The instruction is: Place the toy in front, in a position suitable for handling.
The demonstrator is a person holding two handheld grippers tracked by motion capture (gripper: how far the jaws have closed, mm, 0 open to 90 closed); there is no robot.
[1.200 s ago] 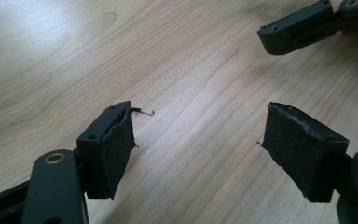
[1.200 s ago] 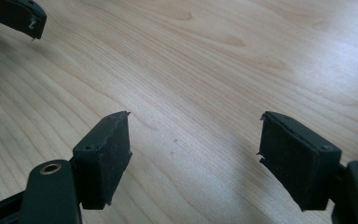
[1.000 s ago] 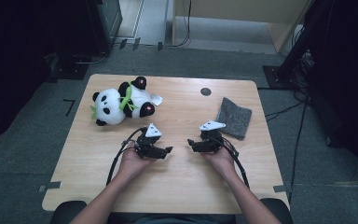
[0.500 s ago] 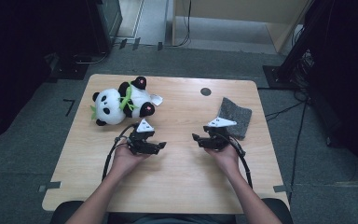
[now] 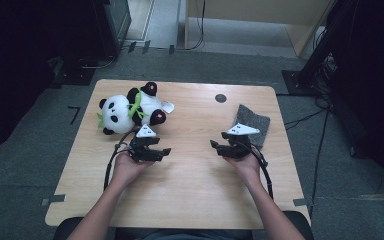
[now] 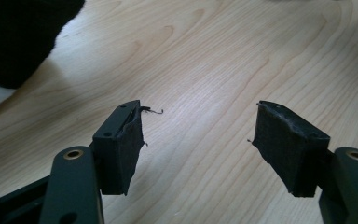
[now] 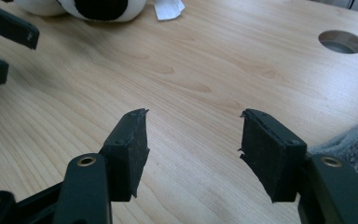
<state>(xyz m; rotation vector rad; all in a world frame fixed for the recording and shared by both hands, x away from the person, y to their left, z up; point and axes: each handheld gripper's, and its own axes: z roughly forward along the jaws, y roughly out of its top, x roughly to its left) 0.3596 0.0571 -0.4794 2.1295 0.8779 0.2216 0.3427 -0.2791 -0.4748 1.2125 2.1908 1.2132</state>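
Table: one, light wood, with one round dark hole near its far edge.
Panda plush toy: one, with one white tag.
Grey cloth: one.
Hand-held grippers: two, the left gripper and the right gripper, two black jaws each.
Hands: two.

Left gripper beside panda — right gripper by grey cloth.

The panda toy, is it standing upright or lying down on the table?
Lying down. In the high view the panda toy rests on its side on the table, head toward the left edge, legs toward the middle.
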